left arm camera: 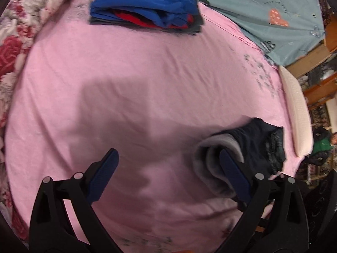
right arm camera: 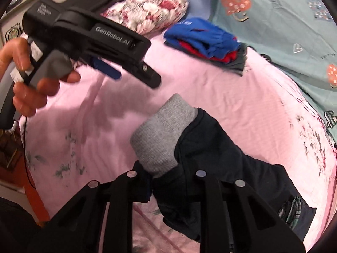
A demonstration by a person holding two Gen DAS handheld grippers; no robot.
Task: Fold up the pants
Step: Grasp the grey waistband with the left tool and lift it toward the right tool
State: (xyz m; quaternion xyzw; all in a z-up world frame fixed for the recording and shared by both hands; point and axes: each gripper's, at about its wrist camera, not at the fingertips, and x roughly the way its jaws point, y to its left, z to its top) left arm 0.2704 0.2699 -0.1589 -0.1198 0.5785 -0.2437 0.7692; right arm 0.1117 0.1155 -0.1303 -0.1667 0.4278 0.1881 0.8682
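Navy pants (right arm camera: 221, 154) with a grey cuff hang bunched near the bed's (left arm camera: 147, 80) right edge, clamped in the right gripper (right arm camera: 168, 181); the left gripper (left arm camera: 168, 168) gapes empty, and next probably carries them to the folded pile (left arm camera: 145, 6).

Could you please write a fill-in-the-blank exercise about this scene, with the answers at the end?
1. The bed sheet under the clothes is ____ in colour.
2. The left gripper has its jaws ____, with nothing between them.
3. The dark pants held by the right gripper have a cuff that is ____.
4. On the far stack, the top garment is ____.

Answers: pink; open; grey; blue
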